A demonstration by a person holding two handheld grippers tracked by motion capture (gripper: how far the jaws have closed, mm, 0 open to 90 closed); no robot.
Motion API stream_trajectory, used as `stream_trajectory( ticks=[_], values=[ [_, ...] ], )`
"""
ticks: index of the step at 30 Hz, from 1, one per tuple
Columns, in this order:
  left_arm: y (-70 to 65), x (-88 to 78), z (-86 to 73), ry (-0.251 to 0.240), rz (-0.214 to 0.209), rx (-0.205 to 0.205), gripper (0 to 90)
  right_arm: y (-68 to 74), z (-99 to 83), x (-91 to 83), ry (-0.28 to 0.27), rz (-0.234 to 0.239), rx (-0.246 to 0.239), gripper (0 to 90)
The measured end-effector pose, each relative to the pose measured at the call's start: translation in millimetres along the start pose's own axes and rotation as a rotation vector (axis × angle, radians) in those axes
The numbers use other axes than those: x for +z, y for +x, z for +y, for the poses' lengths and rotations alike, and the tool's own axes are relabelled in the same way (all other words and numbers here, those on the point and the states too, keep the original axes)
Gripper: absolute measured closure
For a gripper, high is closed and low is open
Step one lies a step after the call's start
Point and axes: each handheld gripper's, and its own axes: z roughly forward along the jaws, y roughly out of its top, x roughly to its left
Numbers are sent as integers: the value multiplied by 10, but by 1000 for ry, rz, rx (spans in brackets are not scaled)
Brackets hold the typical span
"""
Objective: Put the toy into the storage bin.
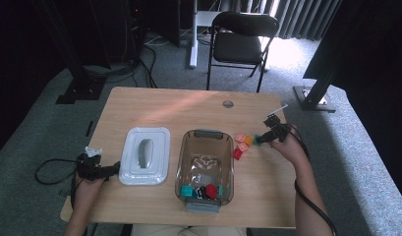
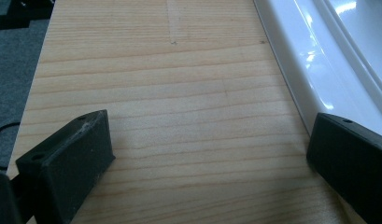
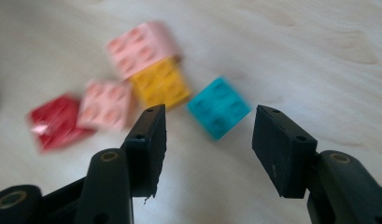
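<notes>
step: reach-in for a pick, right gripper (image 3: pixel 207 126) lined up on the teal brick (image 3: pixel 218 107), no contact yet
right gripper state: jaws apart, nothing clamped, gap a bit wider than the brick
teal brick: just ahead of the jaw tips, roughly centred in the gap, flat on the table (image 1: pixel 154 105), studs up, rotated corner-on to the jaws
other bricks: yellow brick (image 3: pixel 160 84) touching-close on the far left of the teal one, pink brick (image 3: pixel 142 44) behind it, second pink brick (image 3: pixel 107 105) and red brick (image 3: pixel 55 121) further left, beyond the left jaw
next move (judgement): push forward and down until the pads straddle the teal brick, maybe a small wrist roll to meet flat faces rather than corners, then close; keep the left jaw off the yellow brick
likely destination (judgement): clear bin (image 1: pixel 181 162), already holding teal, black and red pieces at the near end
left gripper (image 1: pixel 98 169): parked, jaws wide apart, empty, bare wood between the pads, white lid (image 2: pixel 319 60) edge right next to its right jaw
high view adds: full layout, lid lying beside the bin, bin between the two hands, brick cluster just right of the bin
right gripper view adds: jaw-to-brick alignment and brick rotation, too small to judge from above; motion blur on the bricks
left gripper view adds: how near the lid rim sits to that jaw
</notes>
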Motion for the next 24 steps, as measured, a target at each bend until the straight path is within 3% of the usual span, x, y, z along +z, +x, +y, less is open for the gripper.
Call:
stream_trajectory(
  ticks=[5, 13, 17, 24],
  values=[
    [0, 0, 0, 0, 0, 0, 8, -63, 113, 100, -1, -42, 141, 439],
    [-1, 0, 0, 0, -2, 2, 8, -27, 191, 282, 86, -80, 268, 427],
    [-1, 0, 0, 0, -2, 2, 8, -26, 189, 333, 95, -82, 294, 456],
    [-1, 0, 0, 0, -2, 2, 8, -19, 169, 406, 119, -86, 294, 511]
  ],
)
